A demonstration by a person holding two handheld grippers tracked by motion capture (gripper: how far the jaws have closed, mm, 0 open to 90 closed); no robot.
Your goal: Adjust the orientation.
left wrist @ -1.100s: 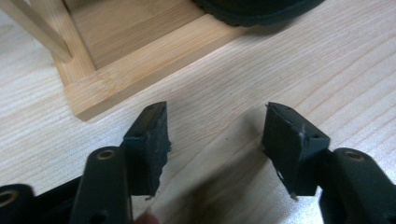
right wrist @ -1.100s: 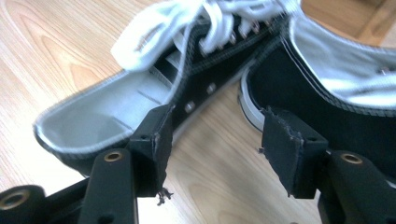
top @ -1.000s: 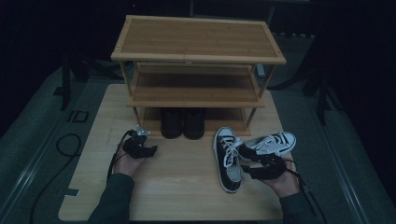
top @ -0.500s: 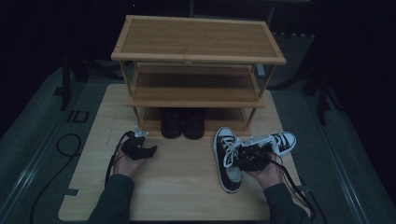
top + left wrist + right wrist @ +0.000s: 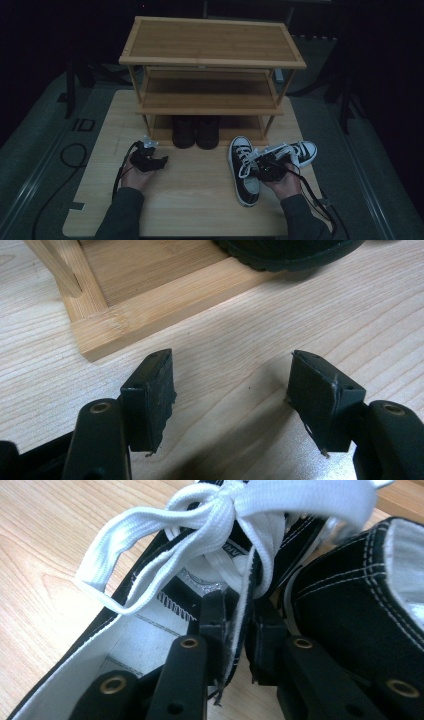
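Note:
Two black-and-white lace-up sneakers lie at the table's right front. One sneaker (image 5: 243, 172) points away from me; the other sneaker (image 5: 296, 150) lies across behind it. My right gripper (image 5: 265, 168) sits between them. Its jaws have just been closing and now pinch the side wall of the nearer sneaker (image 5: 150, 630) by the opening, under the white laces (image 5: 220, 515); the right gripper (image 5: 240, 635) is shut on that wall. My left gripper (image 5: 159, 161) rests at the left front, and the left gripper (image 5: 235, 390) stands open over bare wood.
A three-tier bamboo shoe rack (image 5: 212, 42) stands at the table's back. A dark pair of shoes (image 5: 196, 131) sits on its bottom shelf, whose base corner (image 5: 165, 300) lies just ahead of the left jaws. Cables trail off the wooden table (image 5: 200, 205) on both sides.
My right hand has moved left from beside the sneakers to the nearer one, and its jaws have closed on the shoe's wall. The left hand has stayed put.

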